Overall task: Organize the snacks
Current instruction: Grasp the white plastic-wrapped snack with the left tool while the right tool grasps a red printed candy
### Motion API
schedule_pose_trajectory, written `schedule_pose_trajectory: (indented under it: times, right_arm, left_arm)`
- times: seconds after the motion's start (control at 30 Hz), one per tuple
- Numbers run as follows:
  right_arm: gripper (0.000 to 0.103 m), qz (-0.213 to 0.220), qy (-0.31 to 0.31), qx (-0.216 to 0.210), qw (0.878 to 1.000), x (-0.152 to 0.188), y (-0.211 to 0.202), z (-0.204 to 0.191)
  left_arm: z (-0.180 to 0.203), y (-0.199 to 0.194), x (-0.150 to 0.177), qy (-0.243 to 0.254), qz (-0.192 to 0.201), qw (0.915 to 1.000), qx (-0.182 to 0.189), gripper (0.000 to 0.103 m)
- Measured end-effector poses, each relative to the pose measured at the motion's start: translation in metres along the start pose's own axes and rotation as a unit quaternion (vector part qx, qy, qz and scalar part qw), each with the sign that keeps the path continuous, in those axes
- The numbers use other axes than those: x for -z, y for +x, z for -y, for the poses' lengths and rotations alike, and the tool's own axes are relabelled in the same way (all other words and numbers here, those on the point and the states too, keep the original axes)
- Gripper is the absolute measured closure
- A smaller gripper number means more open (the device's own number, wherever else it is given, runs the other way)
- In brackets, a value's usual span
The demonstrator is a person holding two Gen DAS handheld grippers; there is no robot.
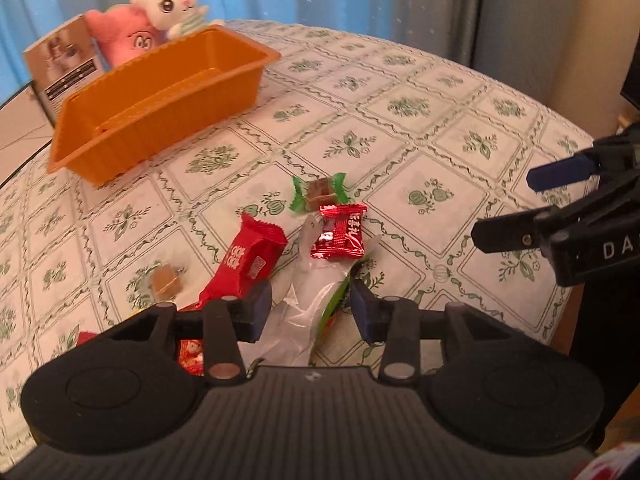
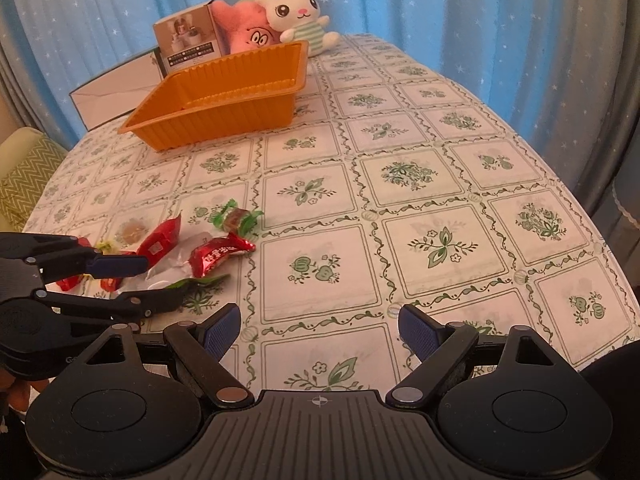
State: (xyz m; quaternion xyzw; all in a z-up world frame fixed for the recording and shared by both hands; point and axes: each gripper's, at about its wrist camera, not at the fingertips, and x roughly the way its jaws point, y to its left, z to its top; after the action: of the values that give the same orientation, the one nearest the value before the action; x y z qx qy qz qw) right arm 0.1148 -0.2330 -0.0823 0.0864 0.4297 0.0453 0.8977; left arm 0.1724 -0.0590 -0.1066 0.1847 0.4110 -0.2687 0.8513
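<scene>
Your left gripper hangs half open, low in the left wrist view, over the snack pile, its jaws straddling a clear wrapper without pinching it. The right gripper waits wide and empty over bare desk. You're at the pick. Next, close on one snack and carry it to the orange tray, upper left.

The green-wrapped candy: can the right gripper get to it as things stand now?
Probably yes. The right gripper is open over bare tablecloth, and nothing stands between it and the green-wrapped candy; the left gripper works nearer, over the red packets.
</scene>
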Motion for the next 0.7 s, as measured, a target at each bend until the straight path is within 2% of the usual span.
schedule_pose_trajectory:
  times: [0.17, 0.23, 0.33, 0.57, 0.7]
  right_arm:
    - [0.017, -0.004, 0.004, 0.000, 1.000, 0.000, 0.005, 0.001]
    - [0.017, -0.004, 0.004, -0.002, 1.000, -0.001, 0.006, 0.000]
    - [0.017, -0.003, 0.003, -0.005, 1.000, -0.002, 0.008, -0.002]
    - [0.017, 0.003, -0.003, -0.030, 1.000, -0.005, 0.012, -0.016]
    - [0.020, 0.006, -0.001, -0.058, 0.998, -0.009, 0.019, -0.027]
  left_arm:
    - [0.000, 0.005, -0.005, 0.004, -0.014, 0.9999, 0.008, 0.065]
    - [0.000, 0.002, -0.004, 0.002, -0.019, 0.9998, 0.004, 0.072]
    - [0.001, -0.005, 0.001, -0.001, -0.031, 0.9995, -0.002, 0.077]
    - [-0.007, -0.028, 0.028, -0.063, -0.042, 0.9969, -0.023, 0.077]
    - [-0.020, -0.040, 0.045, -0.127, -0.038, 0.9900, -0.047, 0.077]
